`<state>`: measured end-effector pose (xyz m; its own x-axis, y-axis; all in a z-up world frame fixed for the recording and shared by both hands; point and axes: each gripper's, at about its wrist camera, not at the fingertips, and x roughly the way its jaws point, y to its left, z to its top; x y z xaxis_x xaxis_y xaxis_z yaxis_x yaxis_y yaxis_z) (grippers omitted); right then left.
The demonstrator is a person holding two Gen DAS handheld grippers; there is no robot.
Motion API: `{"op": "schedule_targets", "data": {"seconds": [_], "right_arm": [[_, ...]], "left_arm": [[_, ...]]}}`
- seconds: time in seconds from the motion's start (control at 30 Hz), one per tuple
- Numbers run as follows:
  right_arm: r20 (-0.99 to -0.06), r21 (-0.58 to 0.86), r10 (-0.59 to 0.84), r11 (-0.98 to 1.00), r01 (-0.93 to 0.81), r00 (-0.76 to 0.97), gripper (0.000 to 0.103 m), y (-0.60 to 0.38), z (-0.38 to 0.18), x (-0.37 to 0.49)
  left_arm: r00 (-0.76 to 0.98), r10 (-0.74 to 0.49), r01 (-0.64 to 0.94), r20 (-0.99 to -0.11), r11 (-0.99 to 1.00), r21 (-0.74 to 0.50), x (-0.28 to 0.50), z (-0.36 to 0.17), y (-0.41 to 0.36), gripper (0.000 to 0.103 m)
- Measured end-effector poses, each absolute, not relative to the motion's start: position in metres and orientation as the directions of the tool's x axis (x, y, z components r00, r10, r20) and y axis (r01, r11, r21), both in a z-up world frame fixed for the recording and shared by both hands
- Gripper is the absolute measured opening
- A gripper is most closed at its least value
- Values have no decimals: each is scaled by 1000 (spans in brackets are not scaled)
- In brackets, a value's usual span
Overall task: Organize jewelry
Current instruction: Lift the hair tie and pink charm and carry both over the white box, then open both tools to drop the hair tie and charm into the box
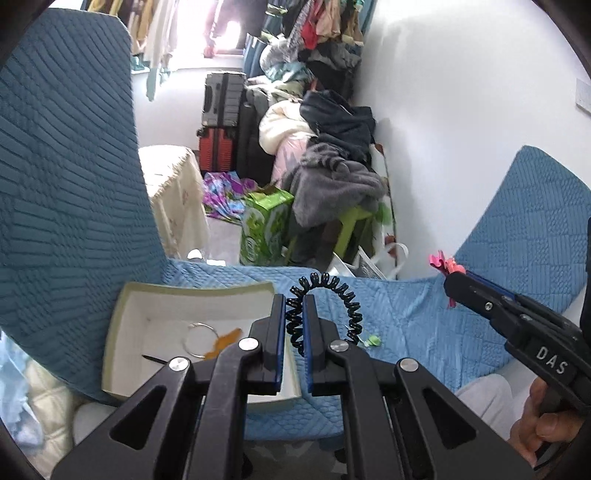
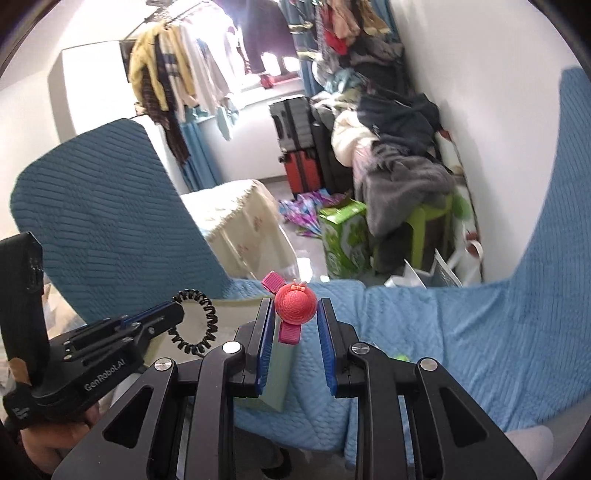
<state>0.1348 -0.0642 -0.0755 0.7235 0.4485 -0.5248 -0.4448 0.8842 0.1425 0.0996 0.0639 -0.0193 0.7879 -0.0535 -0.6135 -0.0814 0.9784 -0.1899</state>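
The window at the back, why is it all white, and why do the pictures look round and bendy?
Left wrist view: daylight overexposes the window, washing out detail. Right wrist view: window glares less; hanging clothes show. Both views: fisheye lens curves the blue cushions and darkens the corners.

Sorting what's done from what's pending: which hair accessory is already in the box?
The orange hair clip, lying in the white box beside a metal ring. The black spiral hair tie and pink hat clip are held in grippers.
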Motion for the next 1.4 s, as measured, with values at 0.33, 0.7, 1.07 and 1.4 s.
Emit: {"op": "schedule_targets", "data": {"seconds": [0.33,0.7,1.07,1.4], "right_arm": [[-596,131,486,844,-520,639,21,-9,-106,152],[-738,104,431,834,-543,520,21,36,-176,187],[-813,91,370,843,-530,450,21,49,-220,216],[-803,91,374,846,-525,464,21,46,-213,216]], "left_arm": [[750,-17,-172,-661,960,-219,107,-49,115,8],[667,-18,-227,-745,947,-226,137,-99,148,8],[603,-25,-254,-798,941,-222,152,-130,160,8],[594,-38,-239,-803,945,-221,153,-128,154,9]]}}
